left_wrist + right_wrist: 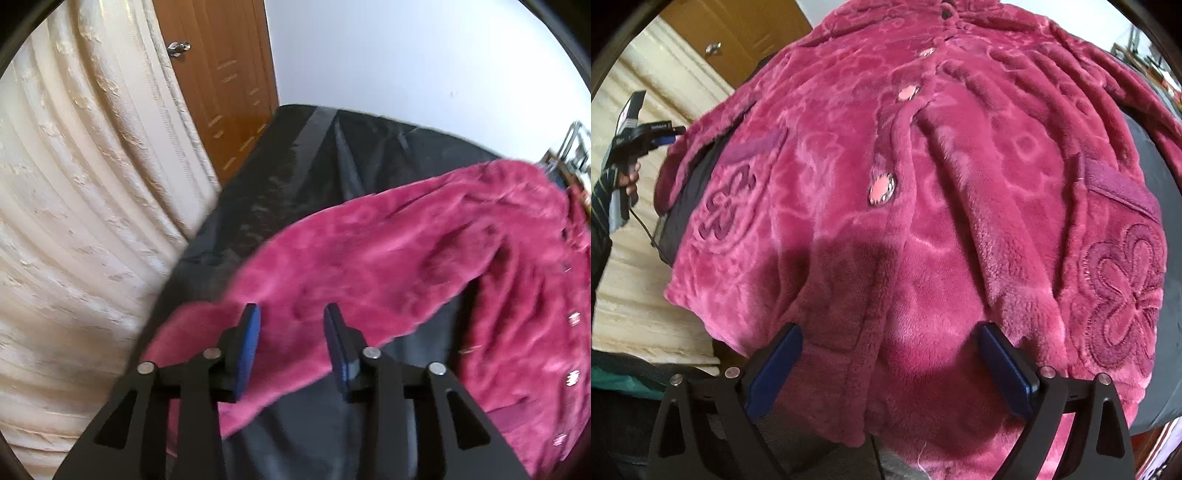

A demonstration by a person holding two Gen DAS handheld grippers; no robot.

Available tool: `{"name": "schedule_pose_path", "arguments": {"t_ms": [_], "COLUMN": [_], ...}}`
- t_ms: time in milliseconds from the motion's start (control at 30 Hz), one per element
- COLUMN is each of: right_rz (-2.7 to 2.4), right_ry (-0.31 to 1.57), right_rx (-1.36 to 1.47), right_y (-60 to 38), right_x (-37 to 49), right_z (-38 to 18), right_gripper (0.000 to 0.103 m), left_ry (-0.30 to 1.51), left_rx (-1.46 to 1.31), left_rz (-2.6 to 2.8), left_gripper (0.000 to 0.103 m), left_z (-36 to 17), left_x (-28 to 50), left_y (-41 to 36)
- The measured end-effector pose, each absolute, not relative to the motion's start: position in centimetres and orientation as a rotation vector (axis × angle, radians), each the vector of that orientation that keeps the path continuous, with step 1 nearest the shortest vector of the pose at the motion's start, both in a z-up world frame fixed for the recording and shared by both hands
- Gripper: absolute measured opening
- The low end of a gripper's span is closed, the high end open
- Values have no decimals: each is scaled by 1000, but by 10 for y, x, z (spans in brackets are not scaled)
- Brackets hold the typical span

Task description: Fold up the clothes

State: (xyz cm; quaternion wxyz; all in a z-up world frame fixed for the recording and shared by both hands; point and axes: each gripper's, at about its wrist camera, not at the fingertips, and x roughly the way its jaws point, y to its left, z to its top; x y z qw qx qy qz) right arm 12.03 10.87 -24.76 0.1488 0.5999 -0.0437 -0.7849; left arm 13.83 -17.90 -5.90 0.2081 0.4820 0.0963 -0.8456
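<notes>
Left gripper (291,314): 2 blue pads standing partly apart, gripping nothing, hovering over the sleeve (332,258) of the pink fleece jacket (905,206).
Right gripper (886,332): jaws spreading wide, straddling the jacket's lower hem, pads not pressing it.
Jacket: lying buttoned, front up, across a dark-covered table (295,166).
Beyond: cream curtain (81,184), wooden door (229,92).

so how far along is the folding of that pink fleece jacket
Early. Done: the pink fleece jacket lies spread front-up and buttoned on the dark table cover, with its sleeve stretched out sideways. In hand: nothing; the left gripper is open over the sleeve, and the right gripper is wide open at the hem. Left: every fold.
</notes>
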Motion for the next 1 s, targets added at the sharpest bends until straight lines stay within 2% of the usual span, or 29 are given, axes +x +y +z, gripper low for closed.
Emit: {"name": "schedule_pose_path", "arguments": {"t_ms": [133, 500, 600, 667, 833, 1000], "right_rz": [-2310, -2337, -2332, -2323, -2278, -2297], "right_ry": [-113, -118, -65, -24, 324, 303], "right_rx": [1687, 1754, 1737, 1721, 1674, 1690], "right_y": [119, 151, 149, 146, 120, 118], "right_x": [114, 98, 99, 101, 110, 106], "right_z": [-231, -250, -255, -258, -267, -267], "right_gripper": [98, 98, 98, 102, 103, 103], "left_ry": [352, 332, 398, 419, 428, 432], "left_rx": [1394, 1628, 1663, 1679, 1706, 1737], "left_rz": [-2422, -2584, -2589, -2567, -2511, -2506], "left_gripper": [50, 51, 51, 51, 51, 51], "left_z": [-54, -83, -86, -89, -102, -116], "left_x": [129, 60, 46, 35, 16, -6], "left_y": [-150, -31, -18, -12, -4, -2]}}
